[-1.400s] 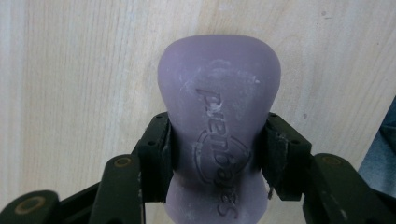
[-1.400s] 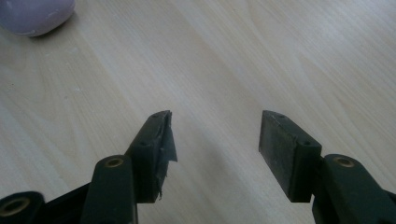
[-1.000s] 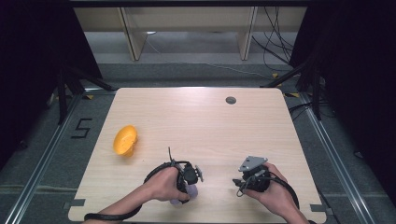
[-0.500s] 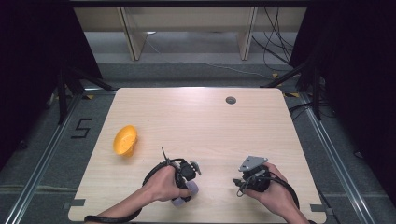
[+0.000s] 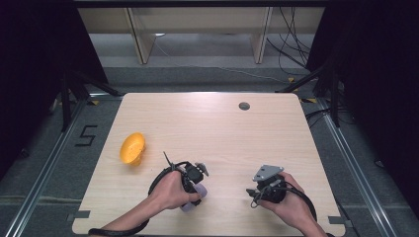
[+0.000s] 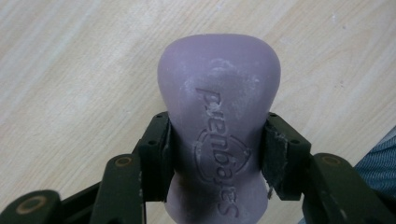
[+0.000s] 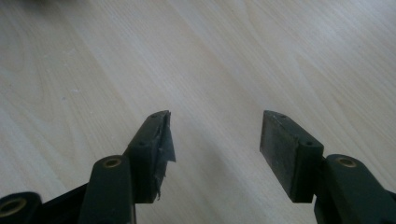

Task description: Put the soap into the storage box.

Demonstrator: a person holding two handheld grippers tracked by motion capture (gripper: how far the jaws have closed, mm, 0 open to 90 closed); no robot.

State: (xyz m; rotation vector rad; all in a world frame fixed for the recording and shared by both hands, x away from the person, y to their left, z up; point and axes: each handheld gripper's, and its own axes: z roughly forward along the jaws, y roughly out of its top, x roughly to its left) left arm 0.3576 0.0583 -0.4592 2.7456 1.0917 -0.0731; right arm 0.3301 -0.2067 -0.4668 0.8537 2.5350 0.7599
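High view. Tabletop [image 5: 222, 128]: light wood, with a small dark hole [image 5: 244, 105] near the far edge. Orange bowl [image 5: 132, 147], tipped on its side, well left of centre. Left gripper [image 5: 196, 190], at the near edge left of centre, held in a hand, clamped on a purple cup [image 5: 191, 202] that peeks out at the near side of the hand. Right gripper [image 5: 253, 193], near edge right of centre, held in the other hand, well apart from the cup and carrying nothing.

Left gripper view. Purple cup [image 6: 218, 121]: matte, waisted body with raised lettering, dusty scuffs near its wide end. Both pads [image 6: 279, 154] press on its narrow waist, one on each side; the cup looks to be at or just above the wood, which of the two cannot be told.

Right gripper view. Right gripper [image 7: 215, 140]: jaws spread wide, bare wood between them. A torn flap of pad lining hangs from one jaw.

Risks, as judged. The grip sits on a smooth taper, so the cup may slide or pivot between the pads if it is swung quickly. The cup, near the tabletop's edge, could drop to the floor if let go carelessly.
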